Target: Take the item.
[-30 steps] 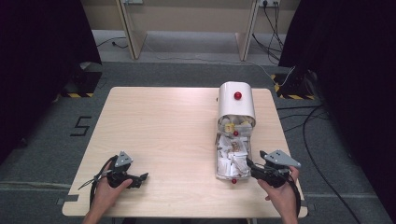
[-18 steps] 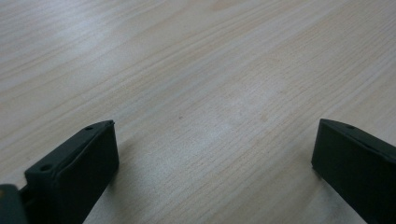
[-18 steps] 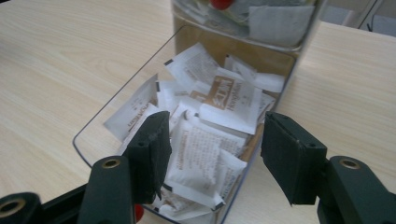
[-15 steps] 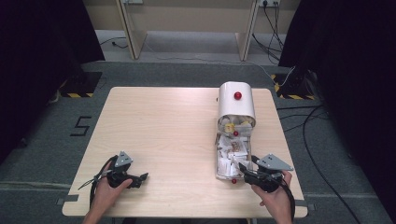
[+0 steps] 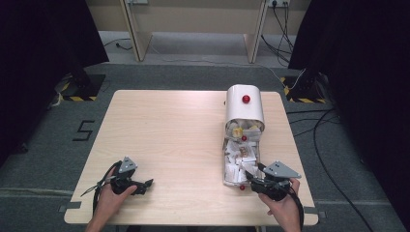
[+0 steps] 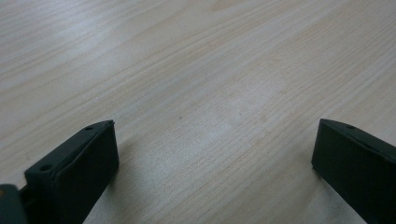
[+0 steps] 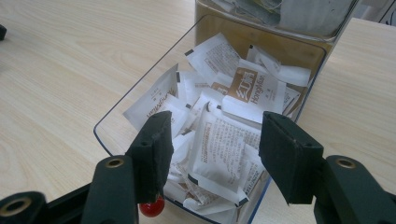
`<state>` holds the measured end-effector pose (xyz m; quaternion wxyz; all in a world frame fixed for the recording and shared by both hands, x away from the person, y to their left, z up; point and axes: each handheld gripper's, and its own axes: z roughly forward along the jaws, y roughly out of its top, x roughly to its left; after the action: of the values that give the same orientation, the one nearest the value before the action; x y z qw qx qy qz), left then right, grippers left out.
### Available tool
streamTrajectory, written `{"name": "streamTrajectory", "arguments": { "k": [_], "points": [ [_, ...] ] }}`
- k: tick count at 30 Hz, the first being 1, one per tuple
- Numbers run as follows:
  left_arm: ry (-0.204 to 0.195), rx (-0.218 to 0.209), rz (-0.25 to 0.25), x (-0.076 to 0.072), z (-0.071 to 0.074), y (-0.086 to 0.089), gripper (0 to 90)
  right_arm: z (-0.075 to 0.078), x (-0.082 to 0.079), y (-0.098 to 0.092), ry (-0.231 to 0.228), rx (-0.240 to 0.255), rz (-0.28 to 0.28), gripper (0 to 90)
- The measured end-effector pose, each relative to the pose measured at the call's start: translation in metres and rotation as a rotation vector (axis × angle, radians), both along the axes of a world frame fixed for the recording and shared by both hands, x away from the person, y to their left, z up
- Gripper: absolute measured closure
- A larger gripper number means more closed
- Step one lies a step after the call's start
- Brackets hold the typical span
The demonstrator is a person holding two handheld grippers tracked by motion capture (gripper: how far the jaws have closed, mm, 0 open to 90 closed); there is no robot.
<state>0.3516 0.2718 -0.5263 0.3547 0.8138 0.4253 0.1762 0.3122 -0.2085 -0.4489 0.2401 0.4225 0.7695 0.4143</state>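
From the high view I see my right gripper point(image 5: 252, 180) at the near end of the clear box of sachets point(image 5: 240, 162), toward the table's point(image 5: 169, 130) right near corner. My left gripper point(image 6: 212, 154) gapes wide over bare wood. In the right gripper view my jaws, just closing, straddle a white sachet point(image 7: 219, 154) without gripping it.

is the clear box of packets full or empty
Full. In the right gripper view white packets are heaped up to the rim of the clear box, and the high view shows them piled along its length.
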Motion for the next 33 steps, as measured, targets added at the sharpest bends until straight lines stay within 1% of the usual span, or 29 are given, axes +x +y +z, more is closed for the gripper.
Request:
{"name": "streamTrajectory", "arguments": {
  "k": [11, 20, 24, 26, 27, 33],
  "points": [
    [0.0, 0.0, 0.0, 0.0, 0.0, 0.0, 0.0, -0.004, 0.001, 0.002, 0.012, -0.011, 0.016, 48.2],
    [0.0, 0.0, 0.0, 0.0, 0.0, 0.0, 0.0, -0.007, 0.003, 0.002, 0.01, -0.023, 0.02, 50.3],
    [0.0, 0.0, 0.0, 0.0, 0.0, 0.0, 0.0, -0.01, 0.004, 0.004, 0.013, -0.037, 0.028, 55.2],
    [0.001, 0.0, 0.0, 0.0, 0.0, 0.0, 0.0, -0.012, 0.005, 0.004, 0.009, -0.041, 0.027, 56.2],
    [0.001, 0.0, -0.001, 0.0, 0.0, 0.0, 0.0, -0.014, 0.006, 0.004, 0.012, -0.05, 0.03, 58.1],
    [0.002, 0.001, -0.001, 0.0, 0.0, 0.0, 0.0, -0.019, 0.009, 0.004, 0.009, -0.075, 0.039, 62.0]
  ]
}}
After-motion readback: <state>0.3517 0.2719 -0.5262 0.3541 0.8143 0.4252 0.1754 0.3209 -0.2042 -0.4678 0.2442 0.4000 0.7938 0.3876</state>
